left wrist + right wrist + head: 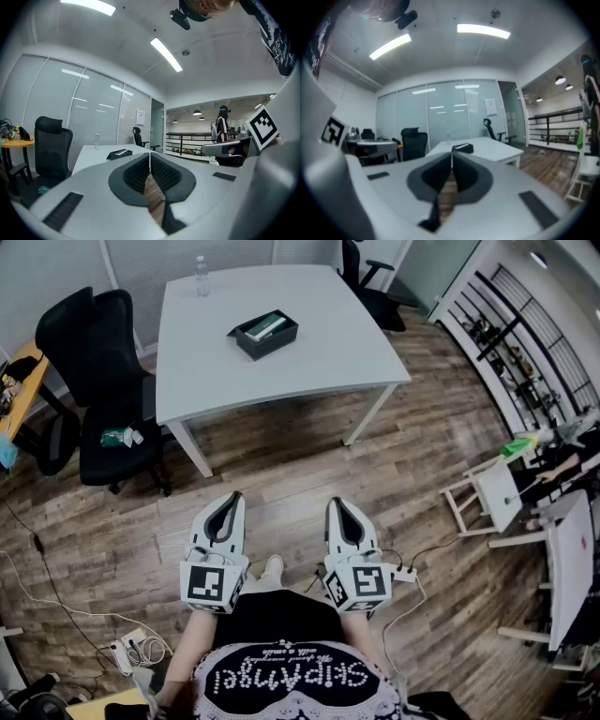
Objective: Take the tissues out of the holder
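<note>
While held side by side pointing forward, left gripper (233, 497) pressed together, right gripper (336, 503) likewise.

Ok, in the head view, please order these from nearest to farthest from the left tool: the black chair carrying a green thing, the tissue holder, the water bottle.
From the left tool:
1. Black chair, left of the table.
2. Tissue holder, near the table's middle.
3. Water bottle, at the table's far edge.
</note>
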Demonstrator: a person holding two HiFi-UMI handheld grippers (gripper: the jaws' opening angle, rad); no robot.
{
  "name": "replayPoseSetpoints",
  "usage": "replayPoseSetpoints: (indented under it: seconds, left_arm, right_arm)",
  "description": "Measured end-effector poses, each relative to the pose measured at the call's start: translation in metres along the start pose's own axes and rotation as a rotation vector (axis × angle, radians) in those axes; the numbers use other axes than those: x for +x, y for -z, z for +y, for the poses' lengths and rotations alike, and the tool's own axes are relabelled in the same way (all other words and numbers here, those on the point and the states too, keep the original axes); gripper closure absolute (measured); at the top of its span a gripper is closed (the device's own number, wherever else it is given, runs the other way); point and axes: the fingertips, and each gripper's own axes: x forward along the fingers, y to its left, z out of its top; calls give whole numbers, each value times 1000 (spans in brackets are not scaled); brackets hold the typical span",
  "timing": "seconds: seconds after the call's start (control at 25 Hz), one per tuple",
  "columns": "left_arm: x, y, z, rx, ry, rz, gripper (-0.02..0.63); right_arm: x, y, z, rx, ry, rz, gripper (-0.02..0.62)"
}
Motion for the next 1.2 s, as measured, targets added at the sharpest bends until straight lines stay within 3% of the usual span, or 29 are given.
replayPoseSetpoints:
  seconds: [0.4, 1.2]
  left_arm:
    - [12, -4, 4, 29, -15, 15, 568]
    - [16, -9, -11, 12, -11, -1, 568]
  right_arm:
    - [6, -3, -9, -15, 5, -1, 561]
    - [1, -10, -22, -7, -18, -27, 560]
